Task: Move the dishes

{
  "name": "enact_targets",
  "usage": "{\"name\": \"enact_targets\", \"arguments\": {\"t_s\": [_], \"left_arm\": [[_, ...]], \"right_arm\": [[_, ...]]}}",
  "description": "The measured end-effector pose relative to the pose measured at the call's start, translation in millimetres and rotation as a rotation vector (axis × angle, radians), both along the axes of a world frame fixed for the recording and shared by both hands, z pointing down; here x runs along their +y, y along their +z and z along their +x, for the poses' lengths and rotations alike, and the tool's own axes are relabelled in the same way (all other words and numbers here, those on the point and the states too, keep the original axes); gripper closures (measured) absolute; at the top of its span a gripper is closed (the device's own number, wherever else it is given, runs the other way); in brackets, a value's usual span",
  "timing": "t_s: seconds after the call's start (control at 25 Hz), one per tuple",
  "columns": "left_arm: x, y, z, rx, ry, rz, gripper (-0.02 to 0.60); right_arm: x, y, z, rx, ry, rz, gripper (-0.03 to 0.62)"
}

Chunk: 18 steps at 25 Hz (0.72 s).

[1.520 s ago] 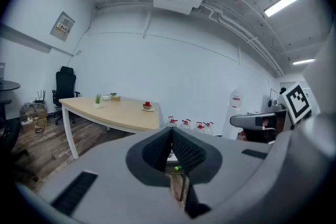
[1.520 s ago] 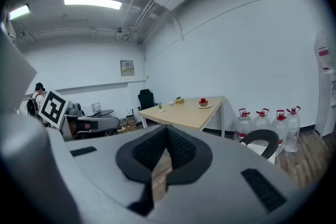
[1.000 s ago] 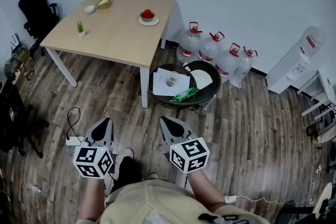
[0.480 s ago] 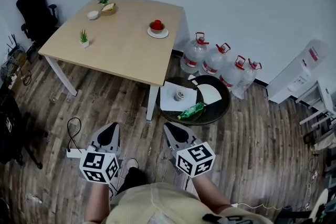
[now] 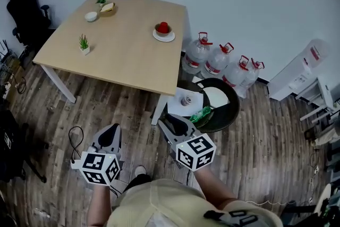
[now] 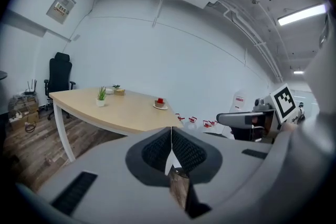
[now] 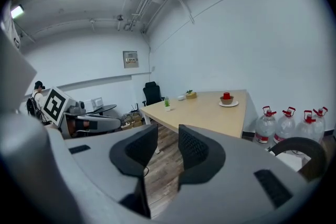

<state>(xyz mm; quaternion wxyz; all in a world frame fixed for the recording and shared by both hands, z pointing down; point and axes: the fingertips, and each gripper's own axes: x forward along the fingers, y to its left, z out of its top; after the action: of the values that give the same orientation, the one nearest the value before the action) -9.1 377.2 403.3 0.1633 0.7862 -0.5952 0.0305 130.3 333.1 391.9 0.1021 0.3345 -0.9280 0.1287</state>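
Wooden table [image 5: 127, 48] holds a dish [image 5: 163, 32]; left gripper [image 5: 110, 132] closed, empty; right gripper [image 5: 169, 123] slightly parted, empty.

Inventory, qty per item type.

I hold 2 grippers: 1 left gripper [image 5: 112, 128] and 1 right gripper [image 5: 166, 119]. Each carries 1 marker cube [image 5: 96, 167], 2 total.

Furniture: 1 table [image 5: 127, 56], 1 office chair [image 5: 24, 5].

On the table:
- 2 potted plants [image 5: 83, 43]
- 1 white bowl [image 5: 91, 16]
- 1 wooden dish [image 5: 109, 8]
- 1 plate [image 5: 157, 36] w/ 1 brown bowl [image 5: 162, 32] holding 1 red obj. [image 5: 163, 26]

On the floor:
- 4 water jugs [image 5: 195, 56], red caps
- 1 round black tray [image 5: 226, 114]
- 1 white dispenser [image 5: 305, 66] at the wall

In the tray:
- 1 green bottle [image 5: 201, 114]
- 1 small cup [image 5: 186, 100]
- 2 white flat items [image 5: 215, 96], type unclear
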Motion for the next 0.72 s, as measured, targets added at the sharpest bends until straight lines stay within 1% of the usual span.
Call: {"name": "enact_targets", "arguments": {"t_s": [0.16, 0.4, 0.6, 0.72], "left_arm": [[-16.4, 4.5, -19.1, -0.02, 0.031, -0.008, 0.566], [-42.6, 7.7, -38.7, -0.055, 0.031, -0.011, 0.565], [-79.8, 11.6, -43.6, -0.07, 0.022, -0.021, 0.565], [-110.3, 17.8, -54.3, -0.074, 0.007, -0.03, 0.565]], "right_arm": [[-19.2, -1.3, -14.4, 0.011, 0.009, 0.001, 0.45], [-50.0, 1.5, -22.9, 0.013, 0.034, -0.027, 0.419], [-104.5, -7.0, -26.1, -0.012, 0.036, -0.011, 0.395], [-147.0, -10.1, -32.5, -0.022, 0.04, 0.012, 0.381]]}}
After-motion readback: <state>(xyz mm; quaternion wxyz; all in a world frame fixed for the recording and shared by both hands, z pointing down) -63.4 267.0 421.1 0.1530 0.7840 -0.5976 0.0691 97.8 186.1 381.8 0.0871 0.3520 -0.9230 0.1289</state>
